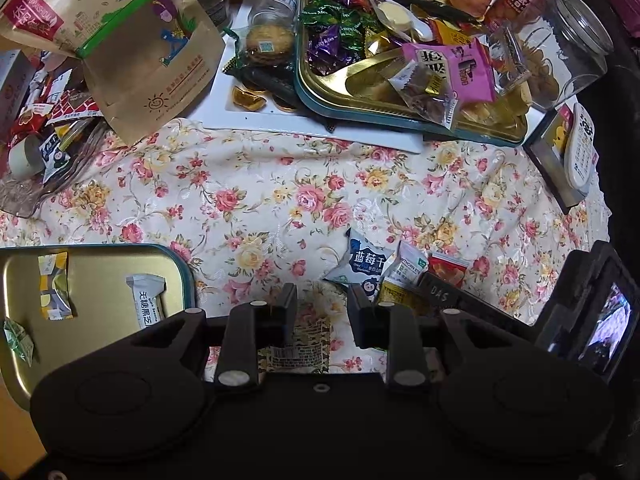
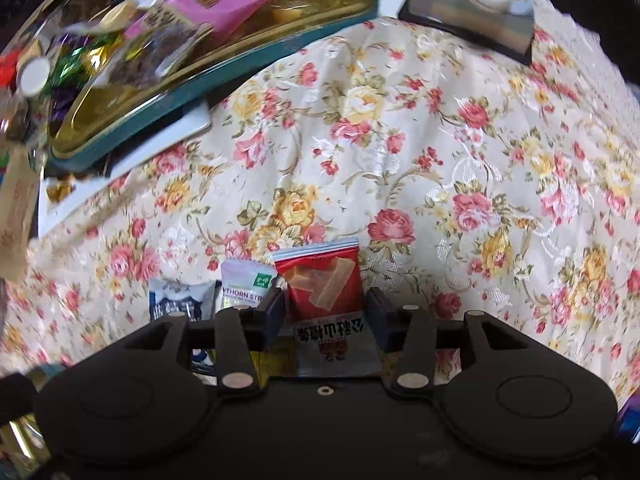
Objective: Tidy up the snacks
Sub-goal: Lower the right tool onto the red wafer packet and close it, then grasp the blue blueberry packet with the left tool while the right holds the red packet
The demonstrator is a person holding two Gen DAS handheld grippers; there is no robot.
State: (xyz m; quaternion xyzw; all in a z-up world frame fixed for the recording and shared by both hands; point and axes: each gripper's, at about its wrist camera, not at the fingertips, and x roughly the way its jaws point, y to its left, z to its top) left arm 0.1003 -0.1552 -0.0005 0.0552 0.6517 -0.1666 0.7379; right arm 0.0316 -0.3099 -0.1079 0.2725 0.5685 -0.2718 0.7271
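Right claw [image 2: 325, 312], spread, straddles the red snack packet [image 2: 322, 280] without touching it.

Bare floral cloth [image 1: 260, 192] between heaped tray [image 1: 320, 96] and packets [image 1: 362, 264].

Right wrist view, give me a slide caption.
Right gripper open around a red snack packet on the floral tablecloth.

Both views are evenly lit from overhead, moderately bright and slightly warm; shadows are soft and short. Glare sheens the gold tray [image 1: 352, 80] at one o'clock and the glass jar [image 1: 576, 40] at two o'clock; the floral tablecloth [image 1: 280, 200] glints faintly. Fisheye bending curves the edges, with dark vignetting in the corners. In the right wrist view, motion blur smears the snack-filled tray [image 2: 224, 68] at eleven o'clock; the centre stays sharp.
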